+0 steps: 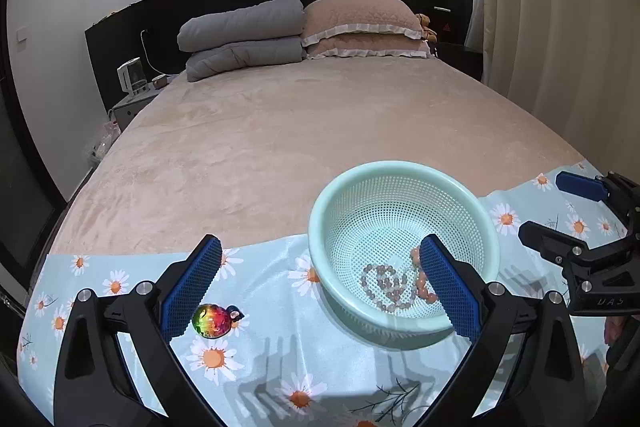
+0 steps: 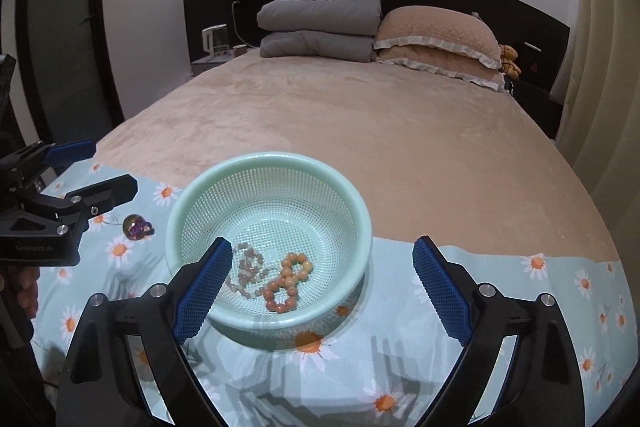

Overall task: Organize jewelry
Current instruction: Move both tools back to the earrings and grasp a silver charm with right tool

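Observation:
A mint green mesh basket (image 1: 400, 187) (image 2: 200, 187) sits on a daisy-print cloth (image 1: 280, 367) (image 2: 500, 307) at the foot of the bed. Inside lie a grey bead bracelet (image 1: 382, 285) (image 2: 248, 269) and an orange bead bracelet (image 1: 422, 287) (image 2: 286, 285). An iridescent rainbow pendant (image 1: 212, 320) (image 2: 135, 225) lies on the cloth left of the basket. My left gripper (image 1: 320, 267) is open and empty, its left finger just left of the pendant. My right gripper (image 2: 322, 265) is open and empty, straddling the basket's near right side; it also shows in the left wrist view (image 1: 560, 211).
The beige bed (image 1: 300, 127) stretches beyond the cloth, with grey folded quilts (image 1: 244, 35) and pink pillows (image 1: 364, 27) at the headboard. A nightstand with a kettle (image 1: 134, 79) stands at the far left. Curtains (image 1: 560, 27) hang on the right.

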{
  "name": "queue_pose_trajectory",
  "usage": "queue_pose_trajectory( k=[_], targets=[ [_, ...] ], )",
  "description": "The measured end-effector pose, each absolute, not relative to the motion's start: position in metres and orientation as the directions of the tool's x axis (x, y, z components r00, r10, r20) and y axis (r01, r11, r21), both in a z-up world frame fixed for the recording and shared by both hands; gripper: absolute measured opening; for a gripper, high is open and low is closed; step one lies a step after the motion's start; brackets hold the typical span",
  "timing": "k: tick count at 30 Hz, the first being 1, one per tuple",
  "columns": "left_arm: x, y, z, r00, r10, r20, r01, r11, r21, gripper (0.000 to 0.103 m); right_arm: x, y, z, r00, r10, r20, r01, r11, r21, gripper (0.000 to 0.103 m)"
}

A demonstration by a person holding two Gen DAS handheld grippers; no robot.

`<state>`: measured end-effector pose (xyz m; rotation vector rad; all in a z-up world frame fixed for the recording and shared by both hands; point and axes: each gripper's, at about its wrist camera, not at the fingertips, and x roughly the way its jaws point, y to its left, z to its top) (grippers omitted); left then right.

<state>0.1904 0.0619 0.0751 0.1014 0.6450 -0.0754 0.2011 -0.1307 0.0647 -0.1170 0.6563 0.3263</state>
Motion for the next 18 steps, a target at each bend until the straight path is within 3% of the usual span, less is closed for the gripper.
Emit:
queue_pose_trajectory(
  k=[18],
  targets=[
    [0.137, 0.033, 0.055, 0.742, -0.055, -0.668, 0.167, 0.98, 0.106, 0.097, 0.15, -0.139, 0.069, 0.733, 0.247, -0.634, -0.345, 0.938, -0.034, 0.088]
  ],
)
